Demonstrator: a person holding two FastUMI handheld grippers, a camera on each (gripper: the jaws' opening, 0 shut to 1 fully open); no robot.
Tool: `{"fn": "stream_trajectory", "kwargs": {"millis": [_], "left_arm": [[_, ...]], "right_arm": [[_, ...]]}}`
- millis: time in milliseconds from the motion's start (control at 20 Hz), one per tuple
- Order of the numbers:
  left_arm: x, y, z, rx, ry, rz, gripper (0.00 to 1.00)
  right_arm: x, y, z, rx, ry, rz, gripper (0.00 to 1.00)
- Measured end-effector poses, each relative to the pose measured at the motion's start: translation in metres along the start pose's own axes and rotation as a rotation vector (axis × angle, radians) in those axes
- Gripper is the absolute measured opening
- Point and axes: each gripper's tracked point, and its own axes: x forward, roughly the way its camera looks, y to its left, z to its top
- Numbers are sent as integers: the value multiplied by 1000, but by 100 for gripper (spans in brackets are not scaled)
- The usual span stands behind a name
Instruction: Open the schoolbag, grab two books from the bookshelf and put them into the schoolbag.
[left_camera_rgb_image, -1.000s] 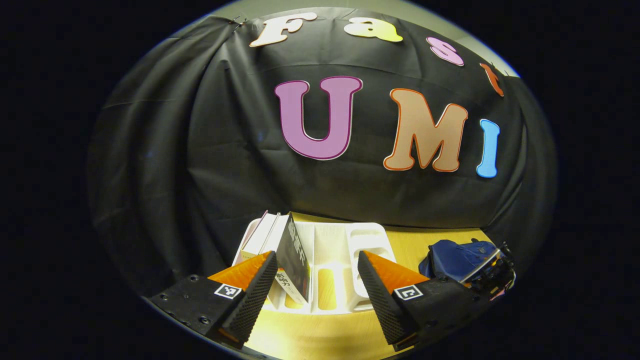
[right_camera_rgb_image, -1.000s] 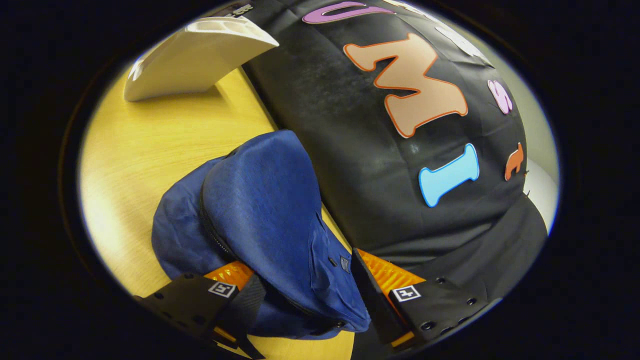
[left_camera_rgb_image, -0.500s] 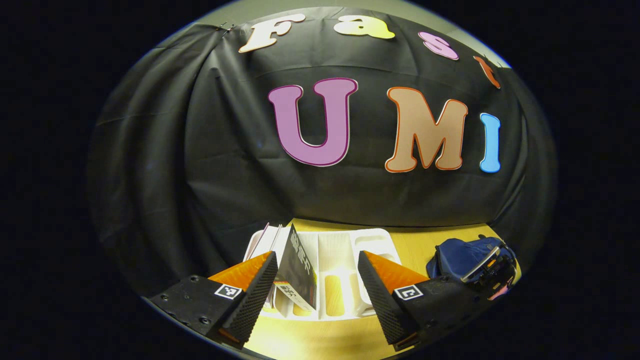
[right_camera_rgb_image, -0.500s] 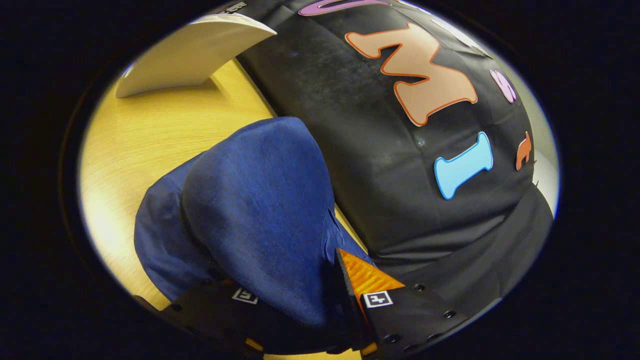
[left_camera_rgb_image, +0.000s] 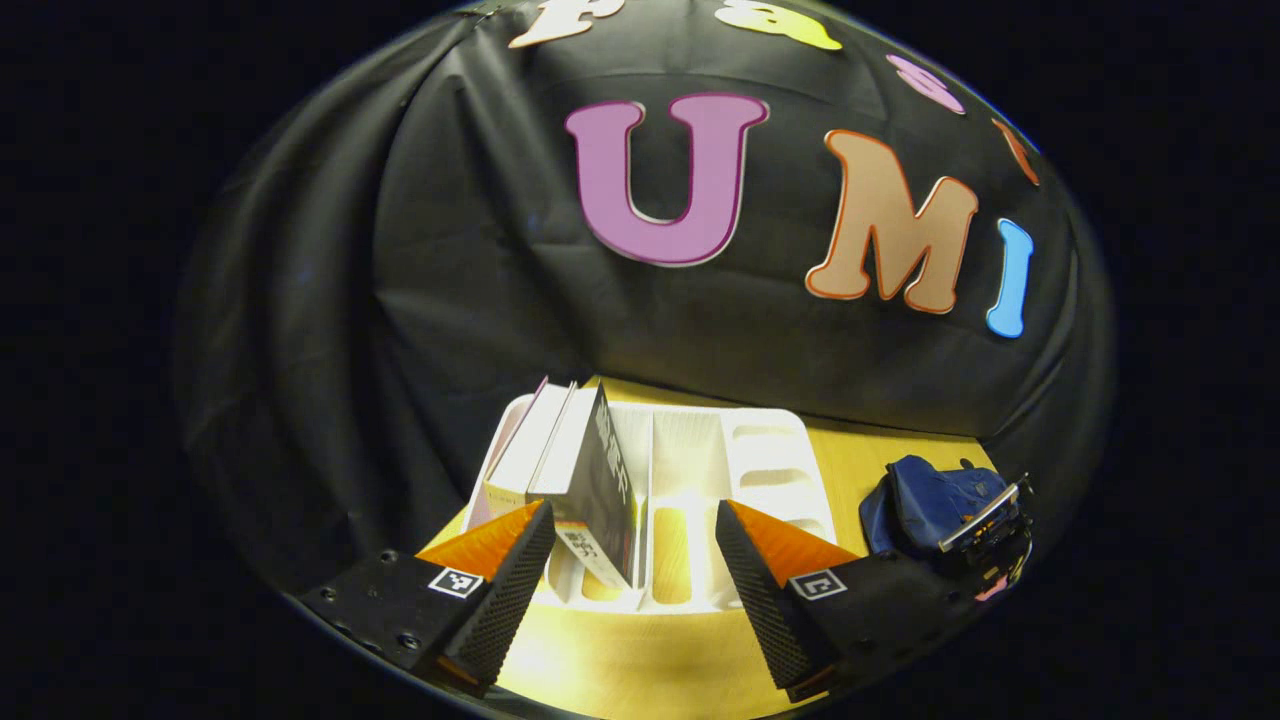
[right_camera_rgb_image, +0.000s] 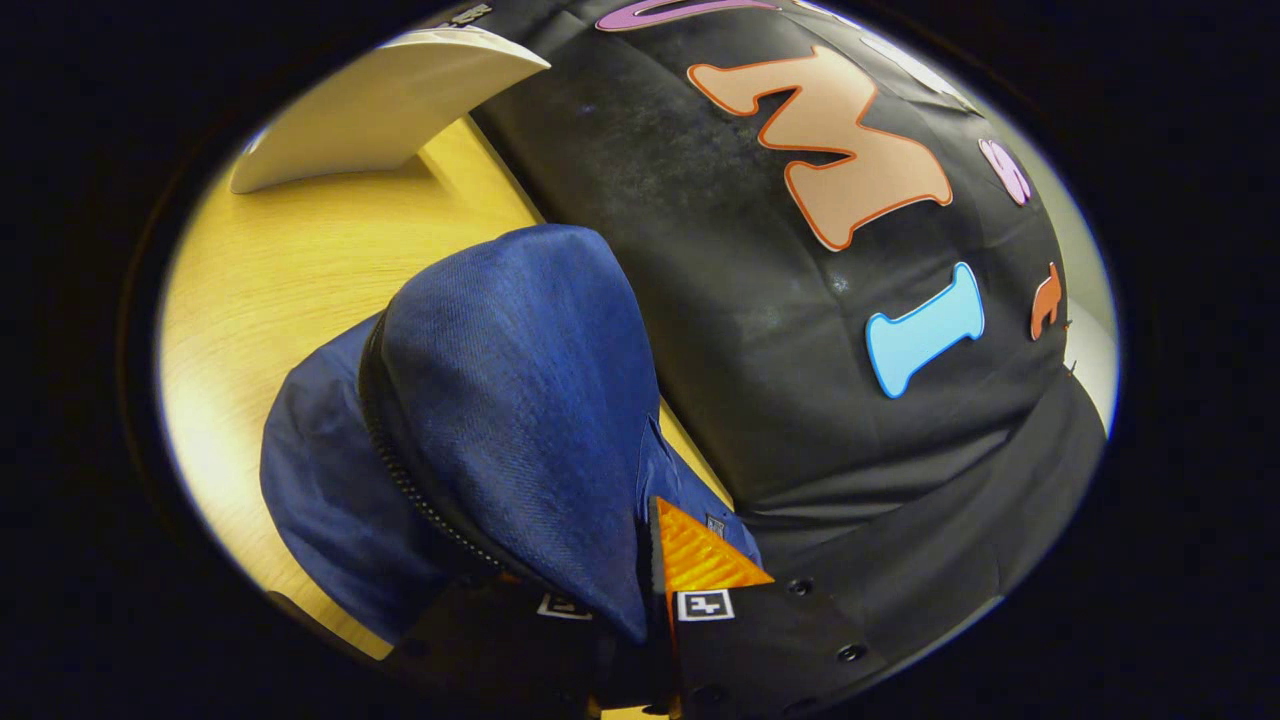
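The schoolbag (right_camera_rgb_image: 500, 400) is blue and sits on the yellow desk (right_camera_rgb_image: 280, 270) by the black wall, and the right gripper (right_camera_rgb_image: 625, 600) has its jaws closed tight on a fold of the cloth, which hides one finger almost fully. In the left gripper view, the left gripper (left_camera_rgb_image: 635, 550) has its jaws wide apart with nothing in them, in front of the white bookshelf (left_camera_rgb_image: 700, 470). The books (left_camera_rgb_image: 560, 460) lean in the bookshelf's left end, their low ends cut off behind one finger.

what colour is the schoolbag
Dark blue schoolbag, seen best in the right gripper view.
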Motion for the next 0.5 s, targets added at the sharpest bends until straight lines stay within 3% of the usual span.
{"fn": "stream_trajectory", "kwargs": {"millis": [500], "left_arm": [[50,22,-53,-115,141,13,94]], "right_arm": [[-3,-15,2,94,12,55,7]]}}
